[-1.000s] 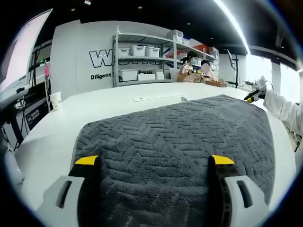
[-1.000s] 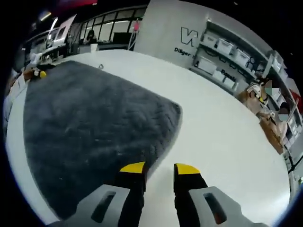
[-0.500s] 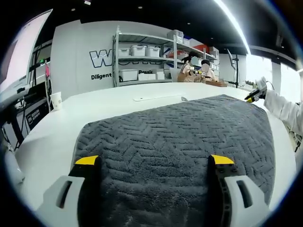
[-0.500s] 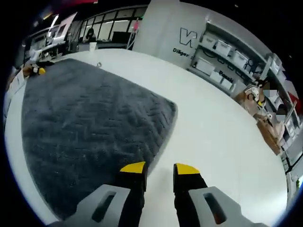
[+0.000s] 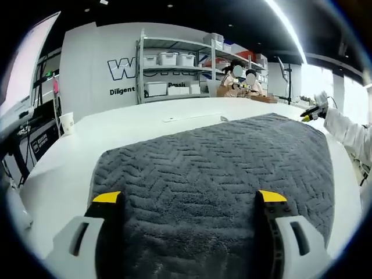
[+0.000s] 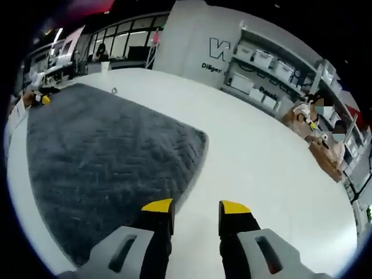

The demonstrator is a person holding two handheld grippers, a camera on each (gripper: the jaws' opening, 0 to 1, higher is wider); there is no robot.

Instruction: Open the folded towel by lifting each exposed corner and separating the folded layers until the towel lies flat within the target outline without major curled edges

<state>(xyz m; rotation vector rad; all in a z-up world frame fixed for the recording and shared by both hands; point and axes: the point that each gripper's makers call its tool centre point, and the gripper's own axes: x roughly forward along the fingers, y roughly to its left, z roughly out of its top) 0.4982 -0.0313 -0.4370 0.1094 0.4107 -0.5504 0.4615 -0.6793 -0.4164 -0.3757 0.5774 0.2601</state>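
A dark grey towel (image 5: 215, 168) with a herringbone weave lies spread on the white table (image 5: 133, 125). My left gripper (image 5: 190, 197) is open, its yellow-tipped jaws wide apart over the towel's near edge. Far right in the left gripper view, the right gripper (image 5: 311, 113) sits at the towel's far corner, held from a white sleeve (image 5: 347, 131). In the right gripper view the towel (image 6: 99, 157) fills the left side. My right gripper (image 6: 196, 206) is open by a small gap at the towel's near edge, with bare table between its jaws. The left gripper (image 6: 40, 99) shows at the towel's far left corner.
A paper cup (image 5: 67, 123) stands on the table's left side. A flat white strip (image 5: 186, 118) lies beyond the towel. Shelving with white bins (image 5: 174, 75) lines the back wall, and people (image 5: 241, 78) sit at a bench behind. White table (image 6: 273, 174) stretches to the right of the towel.
The right gripper's jaws have parted slightly and its view has shifted a little along the towel's edge. The left gripper and the towel have hardly moved.
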